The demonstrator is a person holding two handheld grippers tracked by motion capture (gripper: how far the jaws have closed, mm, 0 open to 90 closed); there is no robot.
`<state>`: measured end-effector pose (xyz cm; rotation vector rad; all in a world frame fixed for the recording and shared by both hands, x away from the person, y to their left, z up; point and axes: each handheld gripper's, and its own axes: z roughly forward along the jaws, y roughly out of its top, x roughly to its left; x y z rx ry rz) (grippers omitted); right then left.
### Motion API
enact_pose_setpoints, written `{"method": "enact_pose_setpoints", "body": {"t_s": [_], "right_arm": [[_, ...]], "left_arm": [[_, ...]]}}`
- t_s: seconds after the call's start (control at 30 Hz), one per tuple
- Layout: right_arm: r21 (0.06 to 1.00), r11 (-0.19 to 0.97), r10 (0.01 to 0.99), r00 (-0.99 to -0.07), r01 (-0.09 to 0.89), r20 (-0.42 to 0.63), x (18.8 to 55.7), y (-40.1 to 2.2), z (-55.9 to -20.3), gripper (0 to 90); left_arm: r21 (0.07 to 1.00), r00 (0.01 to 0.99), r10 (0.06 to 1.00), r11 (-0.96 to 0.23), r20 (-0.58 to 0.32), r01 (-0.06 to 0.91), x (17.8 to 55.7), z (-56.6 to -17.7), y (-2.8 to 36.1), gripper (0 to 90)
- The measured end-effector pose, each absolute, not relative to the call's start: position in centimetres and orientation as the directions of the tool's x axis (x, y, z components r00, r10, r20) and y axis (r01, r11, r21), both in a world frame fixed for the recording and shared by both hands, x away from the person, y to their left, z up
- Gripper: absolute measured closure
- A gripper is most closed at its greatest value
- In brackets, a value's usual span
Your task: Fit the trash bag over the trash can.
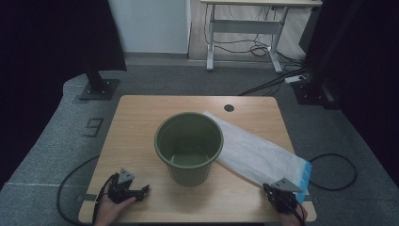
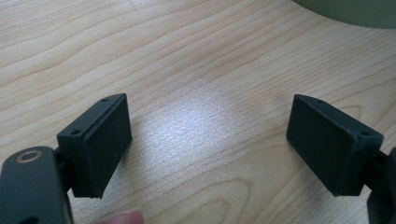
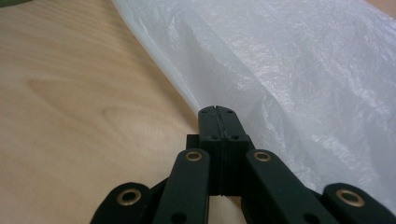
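A long white translucent plastic bag with a blue end lies flat on the light wooden table, running diagonally from just behind the bin's rim toward the near right corner, w/ the blue end hanging at the table's right edge. In the right gripper view the crinkled plastic spreads from the upper middle across the right side, its edge meeting the claw tips.

Your right claw sits at the near right corner, at the bag's near edge beside the blue end. Its jaws are pressed together, pads face to face. The bag's edge reaches right up to the tips; can't tell whether a bit of film is caught between them.

A round olive-green plastic bin stands upright at the table's centre, open top toward you, nothing visible inside. The bag's far end touches or slips just behind its right rim. A slice of that green wall shows at the top right of the left gripper view.

Your left claw rests low at the near left of the table, well apart from the bag, pointing toward the bin's base. Its jaws are spread wide w/ bare wood between the pads.
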<state>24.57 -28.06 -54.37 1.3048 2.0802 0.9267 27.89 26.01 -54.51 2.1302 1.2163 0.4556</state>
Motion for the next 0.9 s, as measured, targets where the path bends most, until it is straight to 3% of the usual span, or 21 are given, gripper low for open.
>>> {"method": "enact_pose_setpoints", "body": {"t_s": [0.1, 0.2, 0.3, 0.47, 0.53, 0.6, 0.63, 0.67, 0.7, 0.77, 0.8, 0.9], "right_arm": [[0.797, 0.292, 0.913, -0.401, 0.529, -0.068, 24.1, -27.2, -53.8, 56.1], [0.836, 0.319, 0.887, -0.451, 0.446, -0.097, 25.7, -23.5, -52.5, 42.1], [0.84, 0.334, 0.871, -0.481, 0.428, -0.102, 27.2, -21.7, -52.4, 38.9], [0.821, 0.309, 0.859, -0.511, 0.481, -0.024, 33.2, -17.1, -53.6, 34.6], [0.818, 0.309, 0.863, -0.504, 0.485, -0.027, 34.0, -16.1, -54.0, 34.7], [0.817, 0.305, 0.863, -0.505, 0.49, -0.02, 34.3, -15.7, -54.2, 38.5], [0.815, 0.311, 0.862, -0.506, 0.488, -0.026, 34.5, -15.4, -54.3, 43.6], [0.799, 0.344, 0.868, -0.492, 0.492, -0.07, 34.8, -14.9, -54.7, 56.1], [0.799, 0.344, 0.868, -0.492, 0.492, -0.07, 34.8, -14.9, -54.7, 56.1], [0.786, 0.348, 0.881, -0.465, 0.511, -0.087, 34.8, -15.1, -55.0, 73.9], [0.788, 0.337, 0.888, -0.453, 0.515, -0.083, 34.6, -15.7, -55.1, 87.8], [0.789, 0.318, 0.892, -0.447, 0.526, -0.061, 33.9, -16.6, -55.0, 88.9]], "left_arm": [[0.675, 0.513, 0.858, -0.371, -0.014, 0.638, 27.9, -54.5, 26.0, 13.8], [0.674, 0.513, 0.858, -0.371, -0.014, 0.638, 27.9, -54.5, 26.0, 13.8], [0.674, 0.513, 0.858, -0.371, -0.013, 0.638, 27.9, -54.5, 26.0, 13.8], [0.674, 0.514, 0.857, -0.371, -0.015, 0.638, 27.9, -54.5, 26.0, 13.6], [0.674, 0.517, 0.856, -0.373, -0.015, 0.637, 27.9, -54.5, 26.1, 13.6], [0.674, 0.519, 0.855, -0.374, -0.016, 0.637, 27.9, -54.5, 26.1, 13.6], [0.674, 0.52, 0.854, -0.375, -0.016, 0.636, 27.9, -54.5, 26.1, 13.6], [0.674, 0.522, 0.853, -0.376, -0.016, 0.635, 27.9, -54.5, 26.1, 13.6], [0.674, 0.522, 0.853, -0.376, -0.016, 0.635, 27.9, -54.5, 26.1, 13.6], [0.674, 0.522, 0.853, -0.377, -0.015, 0.635, 27.9, -54.5, 26.1, 13.6], [0.674, 0.523, 0.852, -0.378, -0.015, 0.635, 27.9, -54.5, 26.1, 13.7], [0.674, 0.524, 0.852, -0.378, -0.015, 0.634, 27.9, -54.5, 26.1, 13.7]]}}
